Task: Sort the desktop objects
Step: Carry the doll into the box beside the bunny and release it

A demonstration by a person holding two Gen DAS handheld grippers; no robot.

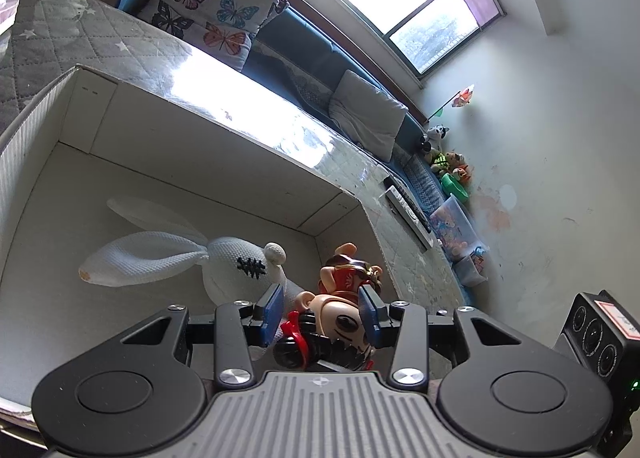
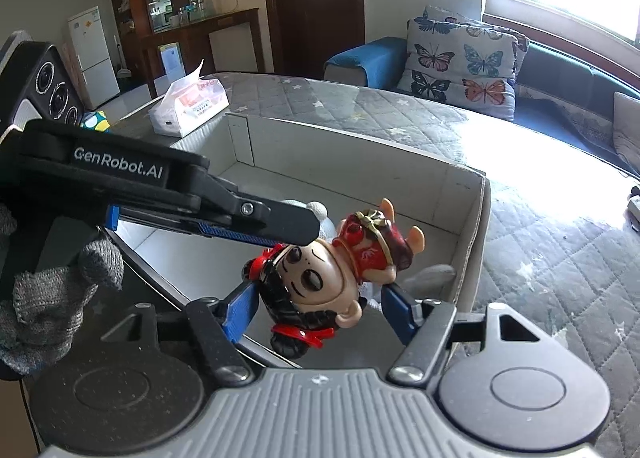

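Left tongs (image 1: pixel 322 312) clamped on the head of a glossy big-headed figurine in red costume (image 2: pixel 320 278), held sideways above the white cardboard box (image 2: pixel 478 218). Right tongs (image 2: pixel 318 312) flank the same figurine; contact unclear, cannot tell. White knitted long-eared rabbit (image 1: pixel 180 254) lies inside box. Box rests on grey quilted surface (image 2: pixel 560 250).

Behind the figurine (image 2: pixel 340 270), only scraps of the white plush rabbit (image 2: pixel 320 214) visible in the right wrist view. Figurine's lower hair in the left wrist view (image 1: pixel 320 350) hidden by the left hand-held gripper (image 1: pixel 322 312). Tissue pack (image 1: pixel 8 6), far left of the cardboard box (image 1: pixel 200 162), cut off by the edge. Remote controls (image 1: pixel 408 214) right of the box too small to read.
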